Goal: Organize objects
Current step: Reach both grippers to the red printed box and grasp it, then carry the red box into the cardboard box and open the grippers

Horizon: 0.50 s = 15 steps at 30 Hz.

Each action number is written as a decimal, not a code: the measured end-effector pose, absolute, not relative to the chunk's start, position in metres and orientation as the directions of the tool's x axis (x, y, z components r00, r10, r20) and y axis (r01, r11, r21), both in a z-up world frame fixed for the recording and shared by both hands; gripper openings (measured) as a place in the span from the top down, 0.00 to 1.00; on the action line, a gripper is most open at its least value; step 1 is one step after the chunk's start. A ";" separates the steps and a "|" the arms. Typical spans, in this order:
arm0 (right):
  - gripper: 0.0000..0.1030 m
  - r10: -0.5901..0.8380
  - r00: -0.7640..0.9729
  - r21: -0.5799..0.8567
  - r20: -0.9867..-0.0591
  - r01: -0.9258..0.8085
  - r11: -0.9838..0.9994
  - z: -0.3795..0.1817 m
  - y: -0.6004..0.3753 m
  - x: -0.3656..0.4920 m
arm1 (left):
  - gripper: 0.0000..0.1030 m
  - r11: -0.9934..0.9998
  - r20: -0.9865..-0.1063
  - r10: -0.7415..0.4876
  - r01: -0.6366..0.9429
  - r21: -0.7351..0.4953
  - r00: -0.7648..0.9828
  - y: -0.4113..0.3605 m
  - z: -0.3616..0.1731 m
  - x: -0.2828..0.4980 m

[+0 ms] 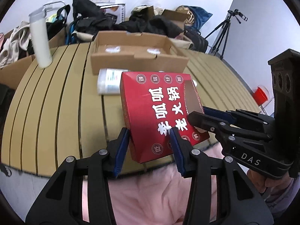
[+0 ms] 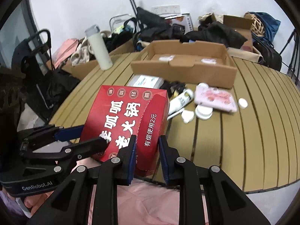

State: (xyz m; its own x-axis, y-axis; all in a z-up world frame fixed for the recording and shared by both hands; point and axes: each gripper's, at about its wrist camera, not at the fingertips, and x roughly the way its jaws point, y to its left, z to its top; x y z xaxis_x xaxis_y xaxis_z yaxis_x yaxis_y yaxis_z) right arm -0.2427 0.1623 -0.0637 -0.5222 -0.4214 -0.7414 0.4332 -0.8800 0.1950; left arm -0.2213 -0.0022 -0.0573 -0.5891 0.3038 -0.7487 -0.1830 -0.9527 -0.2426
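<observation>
The left gripper point(image 1: 150, 148) reaches forward at the near edge of the slatted bench point(image 1: 56, 103), its blue-padded fingers point(image 1: 121, 146) pinching the near left corner of the red box point(image 1: 159, 112), which sits tilted and raised above the bench edge. The right gripper point(image 2: 147, 157) comes in from the right, level with the left one, its fingers point(image 2: 132, 157) clamping the box's near right edge. Beyond stand a white bottle point(image 1: 40, 41) and an open cardboard tray point(image 1: 138, 54); small white items point(image 2: 204, 110) lie right of the box.
</observation>
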 end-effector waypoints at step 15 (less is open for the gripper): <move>0.76 -0.408 -0.458 0.228 -0.789 0.399 -0.888 -0.042 0.120 -0.522 | 0.61 -0.979 -0.808 0.200 -0.087 -0.183 -0.554 -0.031 -0.040 -0.511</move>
